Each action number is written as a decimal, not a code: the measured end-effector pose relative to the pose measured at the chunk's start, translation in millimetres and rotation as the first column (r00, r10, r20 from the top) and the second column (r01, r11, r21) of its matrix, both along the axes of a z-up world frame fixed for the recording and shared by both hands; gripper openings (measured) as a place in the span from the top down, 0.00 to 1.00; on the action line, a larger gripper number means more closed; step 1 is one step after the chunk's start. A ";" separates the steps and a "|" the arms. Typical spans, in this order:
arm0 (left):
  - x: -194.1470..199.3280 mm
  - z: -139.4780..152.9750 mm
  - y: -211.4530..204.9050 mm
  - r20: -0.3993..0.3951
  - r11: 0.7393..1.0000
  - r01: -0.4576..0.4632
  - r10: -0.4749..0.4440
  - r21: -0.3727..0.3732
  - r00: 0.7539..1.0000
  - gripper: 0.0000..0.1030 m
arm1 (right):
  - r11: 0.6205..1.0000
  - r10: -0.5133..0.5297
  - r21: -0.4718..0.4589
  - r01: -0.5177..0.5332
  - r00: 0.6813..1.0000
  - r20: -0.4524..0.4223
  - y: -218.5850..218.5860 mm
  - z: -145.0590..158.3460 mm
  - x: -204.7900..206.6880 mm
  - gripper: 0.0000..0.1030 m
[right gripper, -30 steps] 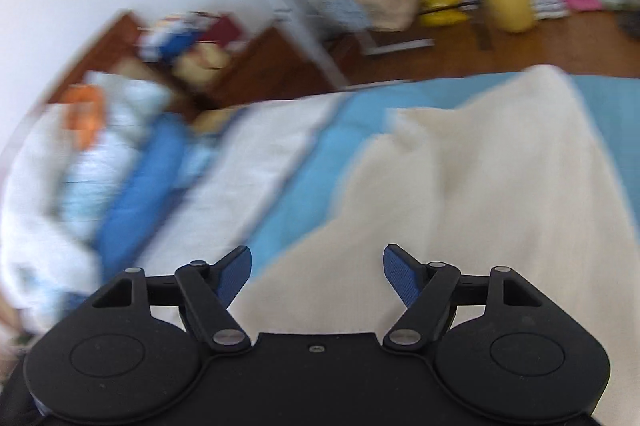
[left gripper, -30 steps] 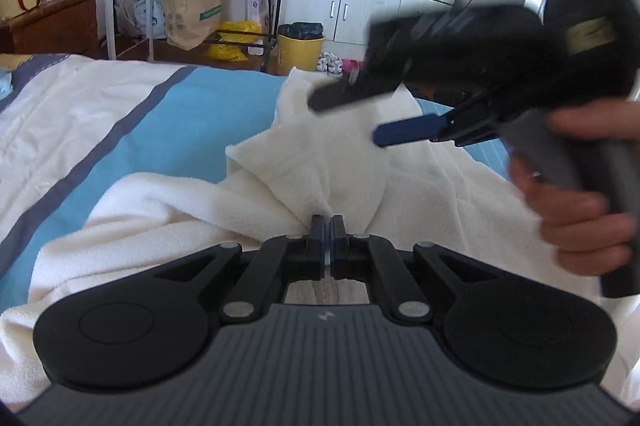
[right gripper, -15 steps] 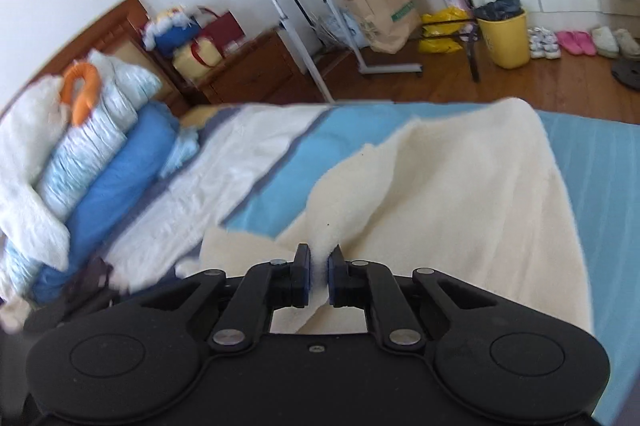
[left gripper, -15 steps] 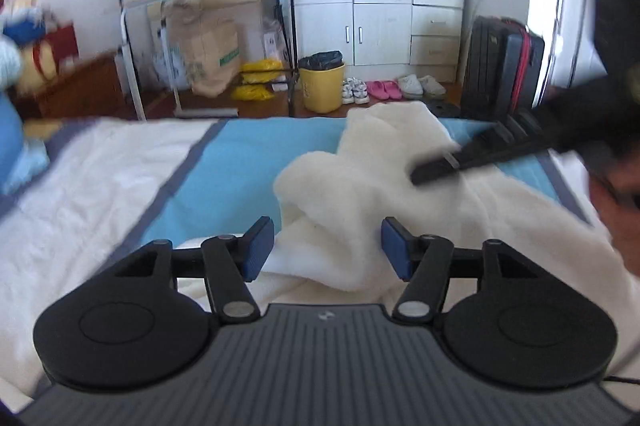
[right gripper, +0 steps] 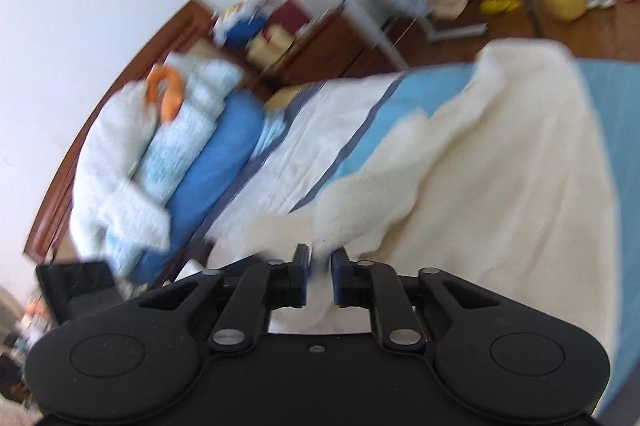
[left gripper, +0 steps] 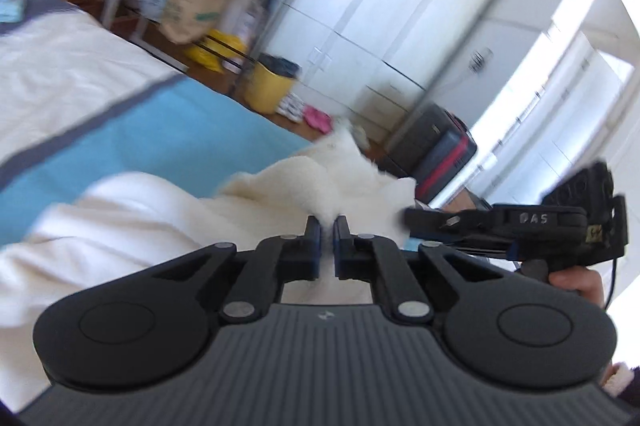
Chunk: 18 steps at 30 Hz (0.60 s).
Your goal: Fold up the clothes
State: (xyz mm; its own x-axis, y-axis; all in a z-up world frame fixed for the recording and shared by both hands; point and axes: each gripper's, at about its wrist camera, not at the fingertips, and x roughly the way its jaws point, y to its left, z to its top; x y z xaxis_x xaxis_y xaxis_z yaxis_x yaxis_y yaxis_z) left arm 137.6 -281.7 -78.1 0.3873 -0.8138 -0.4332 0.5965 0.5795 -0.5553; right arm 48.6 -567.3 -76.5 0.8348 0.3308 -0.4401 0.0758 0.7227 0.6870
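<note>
Bed (right gripper: 360, 130): blue, white and grey-striped cover, carrying the work. Cream fleece garment (right gripper: 500, 162): spread in loose, partly doubled layers across the blue part of the bed, toward its foot edge. Judged thick, soft, limp and light; it sags between holds, so edges or corners suit best. Left gripper (left gripper: 327, 226): jaws nearly closed, pinching a raised ridge of fleece. Right gripper (right gripper: 320, 262): jaws narrowly parted, clamping a near fold. Both views blurred.
</note>
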 end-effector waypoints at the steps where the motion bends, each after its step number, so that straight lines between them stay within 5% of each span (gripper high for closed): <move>1: 1.0 3.4 9.8 -0.014 0.999 -0.036 0.035 -0.007 0.999 0.95 | 0.998 -0.068 0.021 0.067 0.998 0.008 -8.4 -0.2 -5.3 0.52; 7: 63.2 34.4 46.2 0.028 0.982 -0.190 0.190 -0.013 0.981 0.95 | 0.904 -0.422 0.058 0.425 0.905 -0.055 -51.0 -18.7 -20.9 0.52; 11: 102.8 42.2 38.6 0.047 0.983 -0.171 0.168 0.065 0.985 0.95 | 0.831 -0.550 -0.010 0.557 0.817 -0.175 -82.1 -37.5 10.2 0.51; 15: 144.9 40.0 20.2 0.005 0.981 -0.129 0.130 0.145 0.992 0.95 | 0.857 -0.513 -0.066 0.512 0.834 -0.203 -92.1 -45.6 47.1 0.39; 18: 167.3 34.4 -2.4 0.050 0.969 -0.096 0.087 0.227 0.995 0.95 | 0.863 -0.504 -0.118 0.491 0.833 -0.228 -97.7 -58.4 66.4 0.33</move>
